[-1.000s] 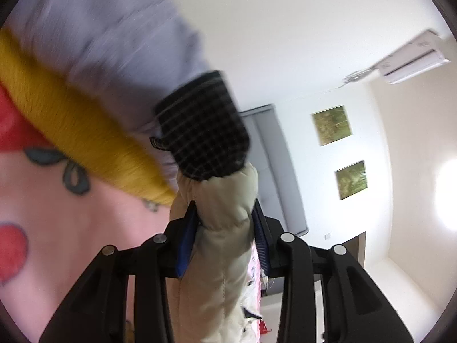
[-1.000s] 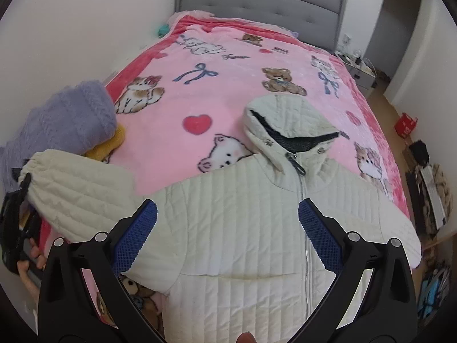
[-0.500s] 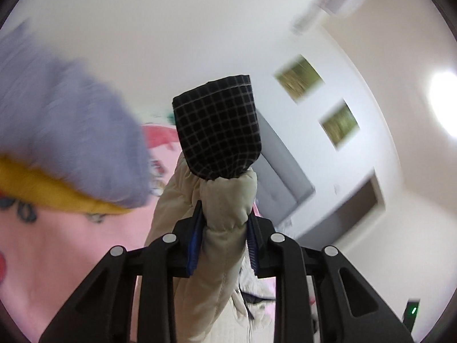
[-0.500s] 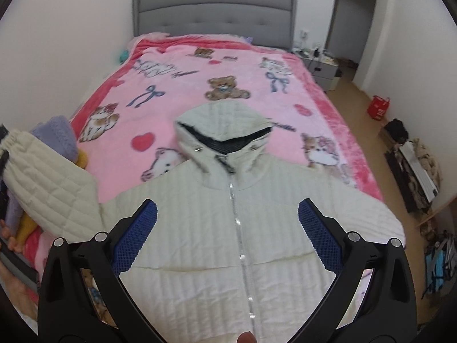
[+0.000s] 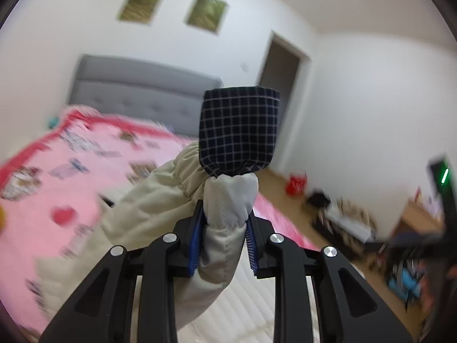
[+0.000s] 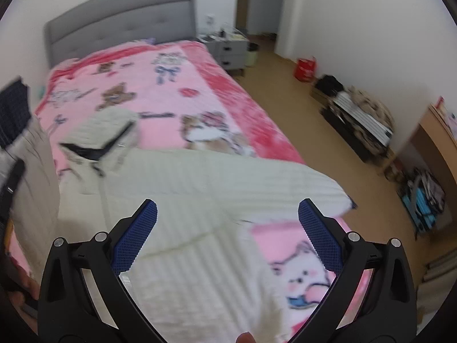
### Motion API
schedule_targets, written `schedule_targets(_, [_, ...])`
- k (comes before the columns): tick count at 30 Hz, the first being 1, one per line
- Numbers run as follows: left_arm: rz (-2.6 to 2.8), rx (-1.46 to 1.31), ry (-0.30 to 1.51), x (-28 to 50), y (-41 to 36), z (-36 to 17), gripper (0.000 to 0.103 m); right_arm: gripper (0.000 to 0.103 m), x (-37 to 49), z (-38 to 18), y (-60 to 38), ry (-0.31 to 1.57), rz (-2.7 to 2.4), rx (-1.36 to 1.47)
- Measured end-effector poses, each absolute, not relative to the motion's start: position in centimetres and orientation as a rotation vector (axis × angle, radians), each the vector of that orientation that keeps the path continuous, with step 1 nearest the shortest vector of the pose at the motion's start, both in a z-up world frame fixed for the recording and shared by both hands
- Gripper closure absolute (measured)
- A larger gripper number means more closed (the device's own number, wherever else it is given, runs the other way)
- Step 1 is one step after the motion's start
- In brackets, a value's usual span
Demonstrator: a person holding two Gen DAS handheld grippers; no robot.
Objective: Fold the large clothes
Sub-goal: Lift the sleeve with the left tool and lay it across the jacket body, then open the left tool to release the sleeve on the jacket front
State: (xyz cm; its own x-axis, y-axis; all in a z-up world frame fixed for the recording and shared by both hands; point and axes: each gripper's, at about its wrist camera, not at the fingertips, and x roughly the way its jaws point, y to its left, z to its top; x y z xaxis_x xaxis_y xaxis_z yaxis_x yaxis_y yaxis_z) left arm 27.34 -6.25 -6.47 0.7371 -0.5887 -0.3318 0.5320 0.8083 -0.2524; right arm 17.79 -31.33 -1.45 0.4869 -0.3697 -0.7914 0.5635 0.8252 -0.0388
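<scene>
The bed [image 6: 217, 65], under a pink cartoon-print blanket [image 6: 160, 85] with its grey headboard [image 6: 120, 23] at the far end, carries the cream quilted jacket [image 6: 228, 183], spread front-up across the near half and reaching the right edge, hood [image 6: 100, 134] toward the headboard. One jacket sleeve [image 5: 148, 200] is raised off the left side of the bed, its dark checked cuff lining [image 5: 238, 131] turned outward. The left gripper [image 5: 224, 240] is clamped narrowly on that sleeve just below the cuff. The right gripper [image 6: 227, 231] hangs over the jacket body, jaws wide apart, gripping nothing. A red bag [image 6: 305, 68] stands on the floor by the far wall.
</scene>
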Motion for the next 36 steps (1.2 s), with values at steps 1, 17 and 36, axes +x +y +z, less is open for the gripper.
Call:
schedule_targets(1, [-0.625,-0.104,0.442,26.8,-8.7,-8.9,0.077,0.008,17.2,-2.2,-32.5,0.909,-0.583,0.246])
schedule_targets(17, [-0.69,0.215,0.675,21.5,-17.5,-21.5,0.01,0.008,16.1,-9.5,-41.1,1.016,-0.426,0.268])
schedule_targets(36, [-0.884,0.271,1.168,40.6,3.3,-18.8,0.006,0.008,34.7,-19.7,-27.6,1.384,0.599,0.144])
